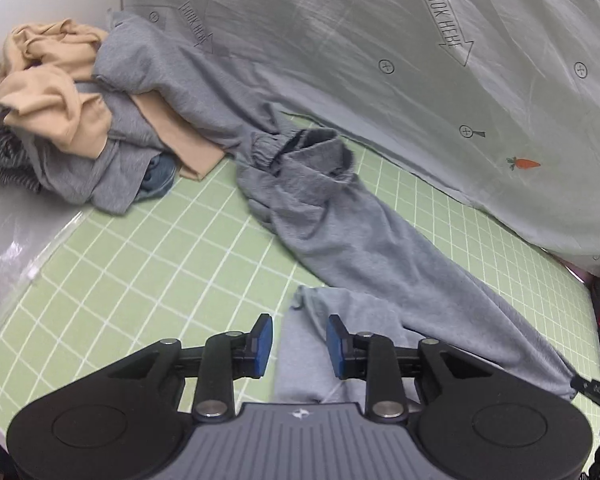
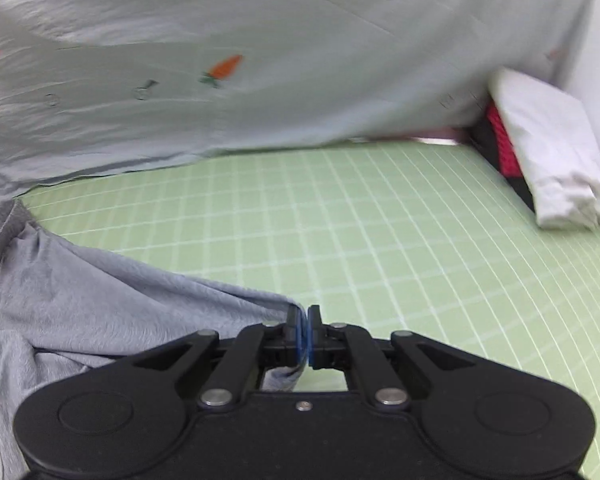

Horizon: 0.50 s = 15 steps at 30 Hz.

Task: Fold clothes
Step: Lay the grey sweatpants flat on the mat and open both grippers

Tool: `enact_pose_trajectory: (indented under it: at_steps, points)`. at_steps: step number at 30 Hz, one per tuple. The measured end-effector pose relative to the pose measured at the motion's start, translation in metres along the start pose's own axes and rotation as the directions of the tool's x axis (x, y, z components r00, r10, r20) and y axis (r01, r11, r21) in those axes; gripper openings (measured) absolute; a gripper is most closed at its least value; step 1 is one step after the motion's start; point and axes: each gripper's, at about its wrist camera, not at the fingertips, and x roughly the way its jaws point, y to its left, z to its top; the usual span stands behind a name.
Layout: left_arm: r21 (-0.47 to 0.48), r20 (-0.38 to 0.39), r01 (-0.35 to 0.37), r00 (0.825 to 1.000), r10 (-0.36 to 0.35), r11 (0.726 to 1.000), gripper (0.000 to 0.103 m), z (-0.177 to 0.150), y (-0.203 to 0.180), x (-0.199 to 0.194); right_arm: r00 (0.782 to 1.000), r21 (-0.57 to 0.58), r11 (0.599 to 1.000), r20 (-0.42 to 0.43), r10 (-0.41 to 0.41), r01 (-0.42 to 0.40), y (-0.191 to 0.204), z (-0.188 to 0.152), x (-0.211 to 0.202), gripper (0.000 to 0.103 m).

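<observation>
Grey trousers (image 1: 352, 236) are lying stretched across the green mat (image 1: 148, 256), right gripper (image 2: 305, 330) pinching one leg end, left gripper (image 1: 299, 346) gaping above the near leg; a thin pinch is likely risking slip, dragging risking bunching.

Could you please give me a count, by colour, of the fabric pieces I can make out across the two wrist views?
Grey: 2, the trousers held by the right tongs and a garment in the pile
Beige: 1, crumpled garment
Dark striped: 1
Blue: 1
White: 1, folded cloth
Red and black: 1
Pale carrot-print sheet: 1
Total: 8; the pile may hide more.
</observation>
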Motion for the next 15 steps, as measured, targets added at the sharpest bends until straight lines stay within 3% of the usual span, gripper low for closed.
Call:
enact_pose_trajectory:
  at_steps: [1, 2, 3, 5, 8, 13, 15]
  points:
    - [-0.011, -0.001, -0.012, 1.0, 0.012, 1.0, 0.036, -0.002, 0.0, -0.001, 1.0, 0.038, 0.999, -0.018, -0.015, 0.016, -0.018, -0.007, 0.003, 0.004]
    - [-0.023, -0.002, -0.024, 1.0, 0.024, 0.999, 0.037, -0.005, -0.001, -0.002, 0.999, 0.059, 0.998, -0.029, -0.019, 0.021, -0.029, -0.012, 0.004, 0.012]
    - [-0.034, -0.003, -0.037, 0.999, 0.037, 0.999, 0.039, -0.007, -0.001, -0.004, 0.999, 0.077, 0.997, -0.041, -0.022, 0.025, -0.045, -0.021, 0.004, 0.02]
    - [-0.04, 0.001, -0.056, 0.998, 0.056, 0.998, 0.045, -0.009, -0.004, -0.006, 0.998, 0.112, 0.994, -0.062, 0.002, 0.005, -0.058, -0.036, 0.003, 0.045]
    - [-0.026, 0.015, -0.079, 0.997, 0.079, 0.997, 0.056, -0.009, -0.009, -0.01, 0.994, 0.161, 0.987, -0.106, 0.036, -0.019, -0.066, -0.053, 0.009, 0.064]
    - [0.006, 0.029, -0.11, 0.993, 0.11, 0.994, 0.078, -0.007, -0.016, -0.012, 0.984, 0.191, 0.979, -0.145, 0.106, -0.077, -0.051, -0.065, 0.014, 0.078]
    - [0.031, 0.026, -0.119, 0.993, 0.118, 0.992, 0.082, -0.005, -0.017, -0.011, 0.979, 0.191, 0.976, -0.154, 0.134, -0.103, -0.043, -0.067, 0.016, 0.08]
